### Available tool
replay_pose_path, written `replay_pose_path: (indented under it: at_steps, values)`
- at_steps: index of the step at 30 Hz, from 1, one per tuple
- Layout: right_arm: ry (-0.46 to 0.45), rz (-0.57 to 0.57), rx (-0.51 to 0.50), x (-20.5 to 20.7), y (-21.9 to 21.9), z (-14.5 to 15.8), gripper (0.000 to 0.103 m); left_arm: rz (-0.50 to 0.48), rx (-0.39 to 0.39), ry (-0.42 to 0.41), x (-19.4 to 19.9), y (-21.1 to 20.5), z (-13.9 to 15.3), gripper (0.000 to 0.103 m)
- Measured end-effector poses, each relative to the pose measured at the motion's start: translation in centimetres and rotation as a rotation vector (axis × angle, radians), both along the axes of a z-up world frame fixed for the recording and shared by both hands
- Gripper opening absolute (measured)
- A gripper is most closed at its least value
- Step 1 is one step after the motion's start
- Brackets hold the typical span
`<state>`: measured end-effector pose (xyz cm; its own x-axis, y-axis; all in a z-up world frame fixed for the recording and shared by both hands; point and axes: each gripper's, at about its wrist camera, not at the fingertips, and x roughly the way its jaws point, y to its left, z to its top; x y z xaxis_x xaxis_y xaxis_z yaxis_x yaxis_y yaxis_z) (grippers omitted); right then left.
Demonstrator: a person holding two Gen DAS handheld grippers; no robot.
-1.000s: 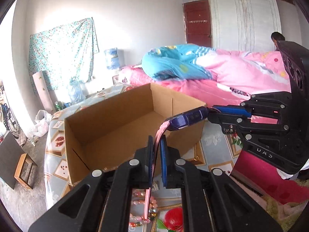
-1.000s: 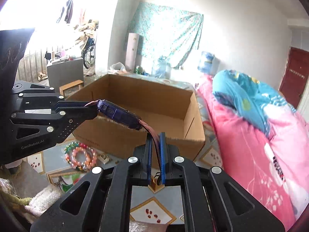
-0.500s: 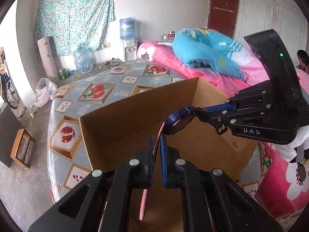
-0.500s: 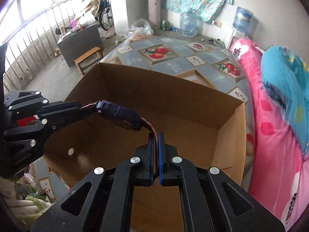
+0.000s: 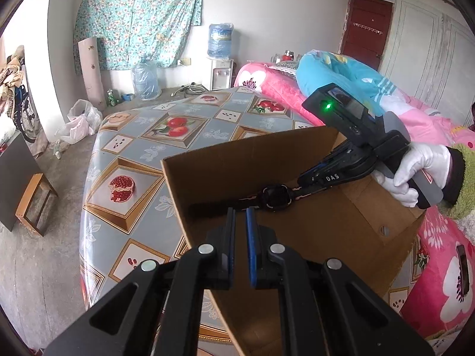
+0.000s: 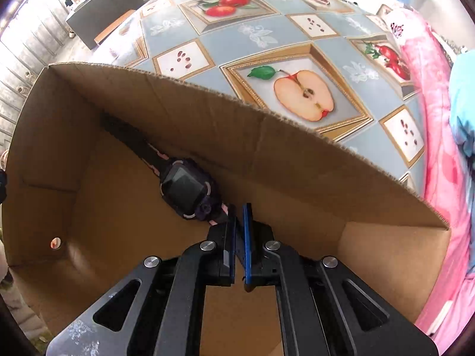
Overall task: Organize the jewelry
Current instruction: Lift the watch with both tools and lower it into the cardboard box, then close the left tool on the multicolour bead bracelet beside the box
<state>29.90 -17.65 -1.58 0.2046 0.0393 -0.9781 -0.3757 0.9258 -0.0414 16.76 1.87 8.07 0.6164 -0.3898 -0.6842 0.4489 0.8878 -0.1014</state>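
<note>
Light watch (image 6: 187, 190) on soft limp strap, pinched at strap end just ahead by closed right gripper (image 6: 240, 216) inside box (image 6: 297, 148); left gripper (image 5: 240, 216) nearly closed, empty.

black tongs (image 5: 240, 216), blue pads; white glove (image 5: 415, 163)

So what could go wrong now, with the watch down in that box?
The right gripper pinches the watch only by its strap end, so it may flop screen-first against the wall of the cardboard box when released. The left gripper hangs close over the box's near edge and could nudge it.
</note>
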Motion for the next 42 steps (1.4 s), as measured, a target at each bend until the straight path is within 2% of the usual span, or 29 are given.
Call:
replay_pose_path:
  at_steps: [4, 10, 13, 16, 19, 21, 24, 26, 30, 35, 38, 42]
  values:
    - [-0.090, 0.018, -0.102, -0.9, 0.8, 0.9, 0.008, 0.018, -0.031, -0.033, -1.2, 1.4, 0.8, 0.007]
    - [-0.120, -0.001, -0.093, -4.3, 1.1, 2.3, 0.012, 0.029, -0.083, -0.088, -4.2, 3.3, 1.3, 0.016]
    - [-0.151, -0.025, -0.018, -7.4, 0.7, 4.6, 0.013, 0.019, -0.119, -0.102, -6.4, 4.4, 0.9, 0.019]
    - [-0.240, -0.052, 0.085, -11.7, -0.3, 8.1, 0.015, 0.005, -0.167, -0.109, -8.8, 5.4, 0.3, 0.020]
    - [-0.336, -0.097, 0.208, -17.3, -2.3, 11.3, 0.024, 0.012, -0.204, -0.078, -10.9, 6.1, -1.0, 0.023]
    - [-0.363, -0.140, 0.293, -21.0, -3.7, 12.0, 0.025, 0.021, -0.214, -0.036, -12.0, 6.2, -2.3, 0.027]
    - [-0.370, -0.206, 0.408, -25.2, -4.8, 10.9, 0.025, 0.023, -0.187, 0.044, -13.2, 5.5, -5.0, 0.028]
    - [-0.343, -0.259, 0.479, -28.3, -4.6, 8.7, 0.028, 0.032, -0.127, 0.074, -13.7, 4.5, -6.6, 0.028]
    - [-0.283, -0.331, 0.541, -30.4, -2.2, 3.5, 0.028, 0.048, -0.012, 0.098, -13.6, 3.0, -9.3, 0.028]
    - [-0.148, -0.389, 0.606, -30.3, 0.6, -1.4, 0.028, 0.046, 0.056, 0.130, -13.0, 2.1, -11.6, 0.028]
    - [-0.118, -0.398, 0.568, -29.2, 2.0, -2.5, 0.028, 0.045, 0.088, 0.114, -13.0, 1.8, -12.0, 0.028]
    - [-0.099, -0.426, 0.572, -27.7, 3.0, -2.9, 0.025, 0.050, 0.102, 0.100, -13.0, 1.6, -11.9, 0.028]
